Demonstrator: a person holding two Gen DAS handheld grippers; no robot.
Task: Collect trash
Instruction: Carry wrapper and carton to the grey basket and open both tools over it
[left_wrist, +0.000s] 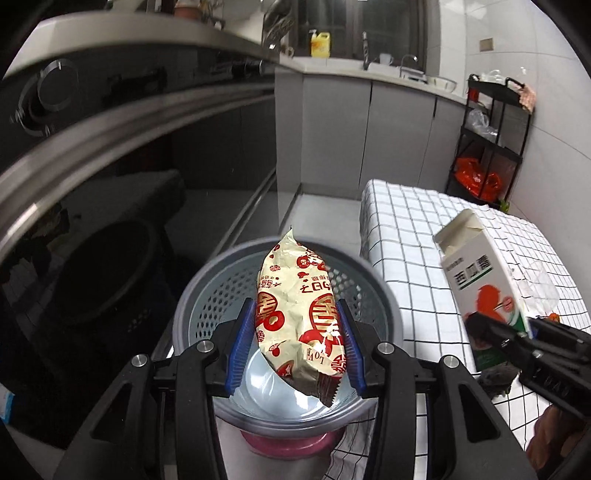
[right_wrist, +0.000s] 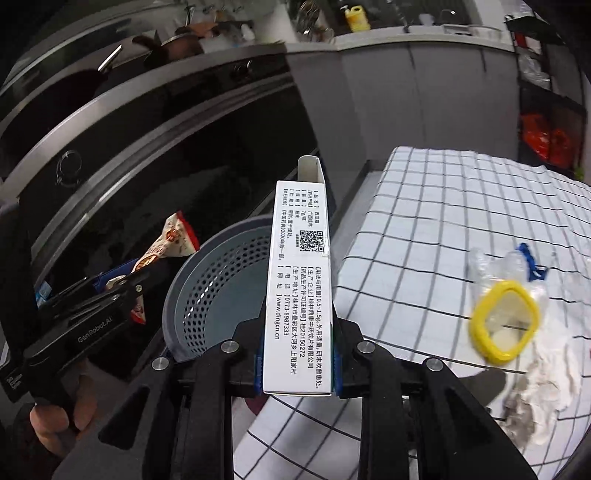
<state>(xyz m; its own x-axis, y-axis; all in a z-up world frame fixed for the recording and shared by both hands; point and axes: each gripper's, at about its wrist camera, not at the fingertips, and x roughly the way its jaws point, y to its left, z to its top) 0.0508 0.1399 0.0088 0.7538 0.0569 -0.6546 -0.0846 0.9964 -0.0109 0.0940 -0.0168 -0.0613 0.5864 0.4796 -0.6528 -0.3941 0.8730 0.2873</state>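
Observation:
My left gripper (left_wrist: 297, 325) is shut on a cream snack wrapper with red print (left_wrist: 299, 306) and holds it right above the grey perforated bin (left_wrist: 207, 295). The wrapper also shows in the right wrist view (right_wrist: 170, 243), left of the bin (right_wrist: 207, 291). My right gripper (right_wrist: 299, 332) is shut on a white medicine carton (right_wrist: 299, 291) with its top flap open, held over the table edge next to the bin. The carton also shows in the left wrist view (left_wrist: 484, 288).
A table with a white checked cloth (right_wrist: 443, 206) carries a crushed clear bottle with a yellow ring (right_wrist: 504, 325) and crumpled white tissue (right_wrist: 546, 384). A dark oven front (left_wrist: 110, 184) stands to the left. A black shelf rack (left_wrist: 487, 147) stands at the back right.

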